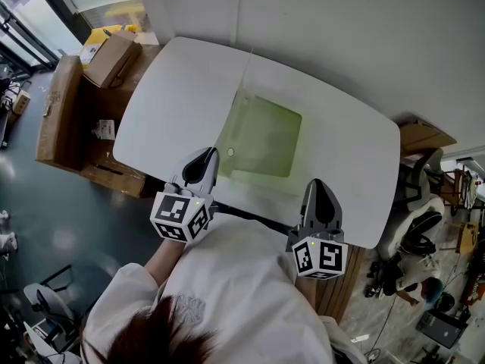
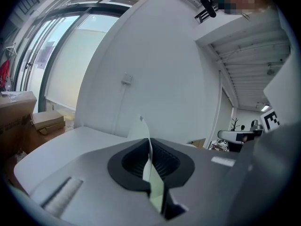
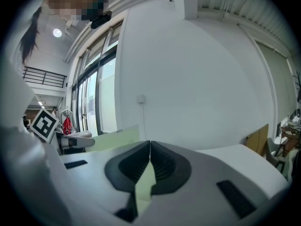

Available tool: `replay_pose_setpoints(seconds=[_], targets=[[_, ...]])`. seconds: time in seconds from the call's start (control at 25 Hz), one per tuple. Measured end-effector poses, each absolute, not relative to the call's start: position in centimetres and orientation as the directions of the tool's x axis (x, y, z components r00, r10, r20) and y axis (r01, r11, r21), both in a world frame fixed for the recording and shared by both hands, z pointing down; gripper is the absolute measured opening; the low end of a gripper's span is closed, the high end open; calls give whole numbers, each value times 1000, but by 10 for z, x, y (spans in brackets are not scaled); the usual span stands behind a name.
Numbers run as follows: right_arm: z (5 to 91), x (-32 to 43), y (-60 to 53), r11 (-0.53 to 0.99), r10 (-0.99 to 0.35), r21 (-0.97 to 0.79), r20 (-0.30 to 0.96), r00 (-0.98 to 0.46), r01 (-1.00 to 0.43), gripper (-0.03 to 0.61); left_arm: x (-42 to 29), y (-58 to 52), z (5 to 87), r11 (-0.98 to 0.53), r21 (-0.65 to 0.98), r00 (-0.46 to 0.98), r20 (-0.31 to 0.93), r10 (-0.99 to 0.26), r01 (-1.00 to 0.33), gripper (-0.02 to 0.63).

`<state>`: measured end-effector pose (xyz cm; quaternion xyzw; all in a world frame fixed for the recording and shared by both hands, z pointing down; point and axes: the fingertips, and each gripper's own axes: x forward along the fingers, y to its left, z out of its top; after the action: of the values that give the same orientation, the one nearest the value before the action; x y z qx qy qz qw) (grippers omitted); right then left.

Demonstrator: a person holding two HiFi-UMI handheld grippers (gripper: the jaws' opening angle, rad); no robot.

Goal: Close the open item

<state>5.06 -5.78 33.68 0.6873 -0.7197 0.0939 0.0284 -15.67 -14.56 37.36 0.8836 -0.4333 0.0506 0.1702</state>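
Head view: pale green folder [image 1: 265, 136] on white table [image 1: 174, 97], just beyond both sets of fingers. Left gripper [image 2: 149, 149] fingers clamped on folder's thin sheet, upright between pads. Right gripper [image 3: 149, 147] fingers likewise clamped on green sheet edge.

head view: steep down over counter [image 1: 174, 97] | left claw [image 2: 149, 166] view: near-level along jaws, facing wall [image 2: 155, 79] | right claw [image 3: 149, 161] view: same wall, counter shared by all

Office-type workspace: white worktop [image 1: 174, 89] against plain white wall [image 1: 341, 36]; cardboard boxes [image 1: 110, 58] stacked beside it; swivel office chairs [image 1: 420, 226] nearby; tall windows [image 2: 61, 55]; grey floor [image 1: 45, 211].
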Motion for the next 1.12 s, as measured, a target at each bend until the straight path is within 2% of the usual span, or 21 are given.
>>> replay_pose_setpoints(seconds=[1.12], targets=[[337, 73, -51, 11, -988, -112, 155, -29, -994, 11, -108, -128, 373, -651, 244, 695, 248, -675, -719, 14]])
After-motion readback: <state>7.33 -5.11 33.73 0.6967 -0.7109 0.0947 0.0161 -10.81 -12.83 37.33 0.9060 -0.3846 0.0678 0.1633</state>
